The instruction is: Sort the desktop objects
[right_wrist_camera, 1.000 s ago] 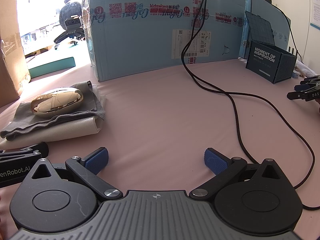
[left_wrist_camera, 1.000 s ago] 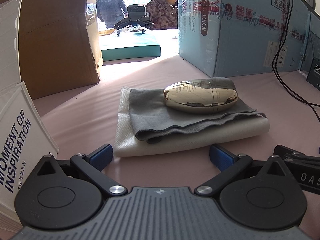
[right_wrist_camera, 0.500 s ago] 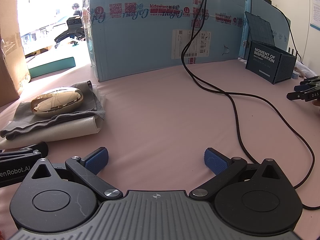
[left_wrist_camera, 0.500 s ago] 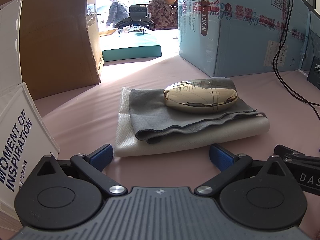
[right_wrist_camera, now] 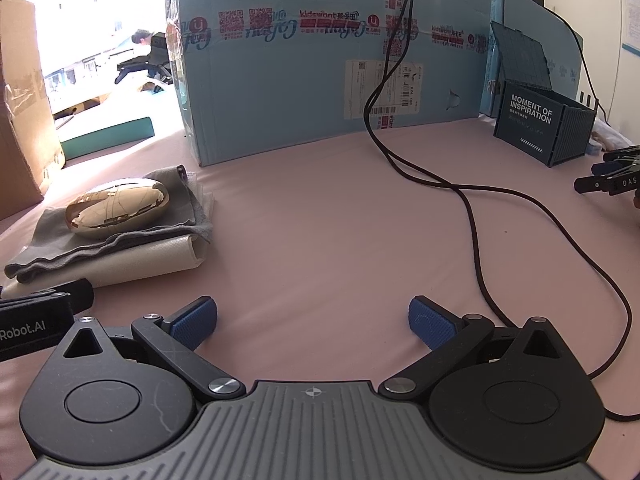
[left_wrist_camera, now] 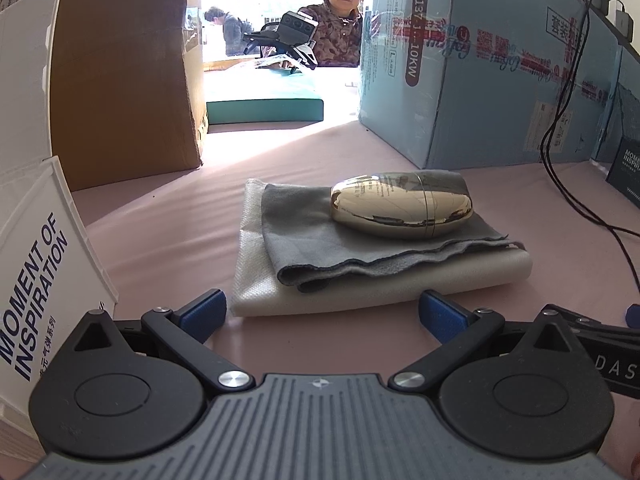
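- The left gripper (left_wrist_camera: pixel 323 313) is held low over the pink tabletop (left_wrist_camera: pixel 160 216) with its jaws spread wide and nothing between them; the right gripper (right_wrist_camera: pixel 313 320) is likewise spread and empty.
- The gold oval case (left_wrist_camera: pixel 402 210) is found straight ahead of the left gripper, resting on the folded grey cloth (left_wrist_camera: pixel 320 236), which lies on a cream folded pouch (left_wrist_camera: pixel 360 284). From the right gripper the same stack is seen ahead and to the left.
- A slip is judged likely if the case is pinched — its surface is mirror-smooth and rounded, so it may be squeezed out of the pads and rolled off the cloth.
- If the stack is approached too low, the near edge of the pouch may be pushed forward and the whole pile dragged, case included.
- The white box (left_wrist_camera: pixel 36 280) stands close at the left gripper's left side and could be knocked by a sideways swing.
- The black cable (right_wrist_camera: pixel 472 216) is draped ahead and right of the right gripper — it could be snagged if a reach is made toward the dark blue box (right_wrist_camera: pixel 540 128).
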`<state>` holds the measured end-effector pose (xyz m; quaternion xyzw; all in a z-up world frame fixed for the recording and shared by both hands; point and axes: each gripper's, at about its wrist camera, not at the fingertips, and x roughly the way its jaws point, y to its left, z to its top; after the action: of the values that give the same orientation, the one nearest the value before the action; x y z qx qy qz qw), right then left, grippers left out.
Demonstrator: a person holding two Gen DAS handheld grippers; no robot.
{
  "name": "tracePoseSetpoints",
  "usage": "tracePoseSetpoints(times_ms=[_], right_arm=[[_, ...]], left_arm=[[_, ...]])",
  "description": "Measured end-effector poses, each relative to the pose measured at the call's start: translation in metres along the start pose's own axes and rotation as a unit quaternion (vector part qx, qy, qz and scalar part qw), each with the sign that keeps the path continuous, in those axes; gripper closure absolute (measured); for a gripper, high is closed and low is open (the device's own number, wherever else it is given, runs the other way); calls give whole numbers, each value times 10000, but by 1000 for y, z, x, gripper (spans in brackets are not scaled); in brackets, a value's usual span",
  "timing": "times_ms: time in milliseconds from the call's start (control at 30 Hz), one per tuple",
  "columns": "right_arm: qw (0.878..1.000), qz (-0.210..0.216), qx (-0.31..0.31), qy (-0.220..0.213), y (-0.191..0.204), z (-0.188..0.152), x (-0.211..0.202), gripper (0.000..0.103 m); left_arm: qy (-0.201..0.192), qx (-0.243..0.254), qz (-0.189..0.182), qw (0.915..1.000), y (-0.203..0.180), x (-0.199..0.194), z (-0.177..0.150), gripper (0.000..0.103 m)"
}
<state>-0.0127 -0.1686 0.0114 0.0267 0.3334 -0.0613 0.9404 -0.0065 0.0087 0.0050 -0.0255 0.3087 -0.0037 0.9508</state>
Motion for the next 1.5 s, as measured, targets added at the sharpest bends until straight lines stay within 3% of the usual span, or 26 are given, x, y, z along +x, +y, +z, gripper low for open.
tracePoseSetpoints(times_ms=[100, 233, 400, 600, 733, 867, 933, 1000, 1067, 1167, 1267, 1367, 1433, 1500], right_arm=[[9995, 287, 113, -58, -5, 2, -3, 0], [9966, 671, 381, -280, -10, 4, -12, 0], [9889, 1026, 595, -893, -16, 5, -31, 0], [9743, 1272, 942, -1605, -26, 5, -48, 0], [9698, 1398, 984, -1742, -30, 9, -51, 0], [9634, 1224, 1024, -2155, -31, 26, -57, 0], [9533, 1386, 1217, -2394, -30, 50, -63, 0], [9412, 1680, 1390, -2579, -27, 79, -70, 0], [9315, 2014, 1492, -2635, -20, 104, -72, 0], [9226, 2339, 1645, -2589, -13, 120, -66, 0], [9296, 2523, 1171, -2418, -11, 107, -45, 0], [9442, 2404, 802, -2103, -12, 96, -24, 0], [9425, 2604, 879, -1901, -16, 97, -14, 0], [9356, 2897, 1059, -1720, -19, 96, -5, 0]], left_arm=[[-334, -39, 79, 9994, 1, -10, 2, 0], [-1136, 73, 178, 9933, 1, -32, 7, 0], [-1324, -341, -352, 9900, 13, -39, 14, 0], [-2015, -321, -349, 9783, 14, -54, 11, 0], [-2063, -205, -307, 9778, 12, -52, 14, 0], [-2608, 250, -265, 9647, 9, -64, 31, 0], [-2877, 415, -301, 9563, 7, -74, 49, 0], [-2843, 325, -449, 9571, 3, -76, 71, 0], [-2598, -78, -621, 9636, 1, -74, 92, 0], [-2426, -325, -1054, 9638, 5, -66, 95, 0], [-2279, -58, -1273, 9653, 6, -51, 87, 0], [-1765, 27, -994, 9793, 1, -25, 83, 0], [-1407, 3, -883, 9861, -1, -11, 81, 0], [-1208, -7, -1123, 9863, 2, -2, 76, 0]])
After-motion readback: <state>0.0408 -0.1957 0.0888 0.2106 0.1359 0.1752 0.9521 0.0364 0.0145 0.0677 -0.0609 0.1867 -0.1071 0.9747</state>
